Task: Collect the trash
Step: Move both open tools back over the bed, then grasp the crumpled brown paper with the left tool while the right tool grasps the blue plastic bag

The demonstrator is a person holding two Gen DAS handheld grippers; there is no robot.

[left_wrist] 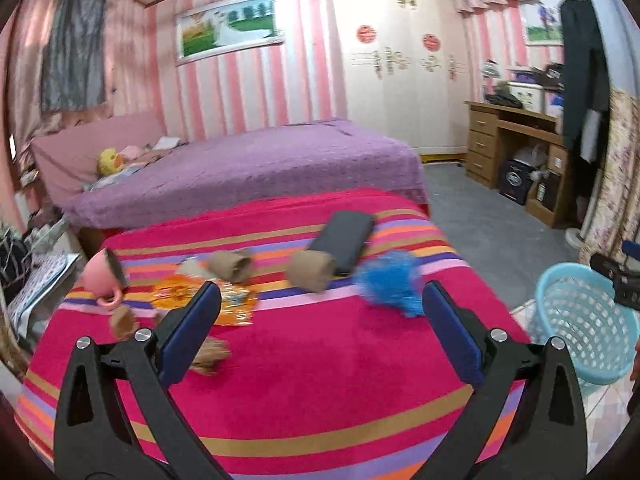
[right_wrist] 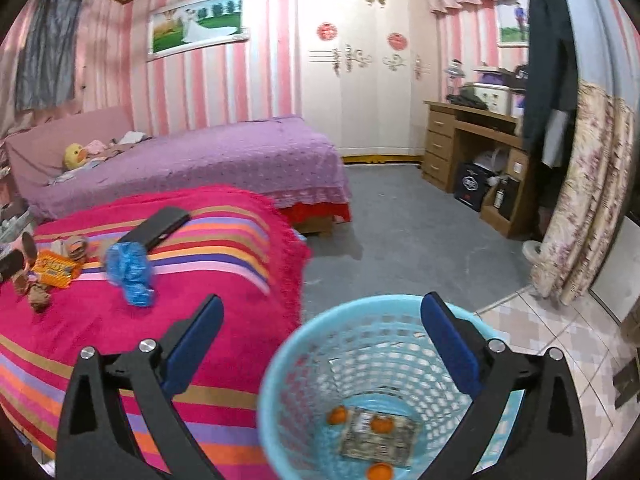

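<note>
Beside the striped blanket [right_wrist: 100, 336], right at its edge, sits the light-blue basket [right_wrist: 304, 364], and the right claw [right_wrist: 322, 342] hangs directly over its mouth, jaws spread wide, nothing between them. Down on the basket's floor lie a flat printed wrapper [right_wrist: 376, 434] and three small orange bits [right_wrist: 338, 415], two touching the wrapper, one just beside it near the basket wall.

Over to the left claw [left_wrist: 320, 330], and it is released too, fully splayed and empty, poised above the pink middle of the blanket [left_wrist: 320, 380]. Beyond its tips the trash is strung across the blanket's striped far end: a crumpled blue plastic bag [left_wrist: 390, 282] nearest the basket side, then a brown paper cup [left_wrist: 312, 274] lying on its side just beside it, another tipped brown cup [left_wrist: 232, 266] further from the basket, and an orange snack wrapper [left_wrist: 208, 300] lying flat, partly behind the claw's left finger. A small crumpled brown scrap [left_wrist: 212, 354] sits close by that same finger. A pink mug [left_wrist: 102, 274] lies tipped at the blanket's corner farthest from the basket, and a dark flat case [left_wrist: 342, 242] rests behind the cup nearest the bag.

From the left wrist camera the basket [left_wrist: 580, 328] shows off the blanket's edge, on the floor. The view is blurred, so finer details of the scraps cannot be told.
</note>
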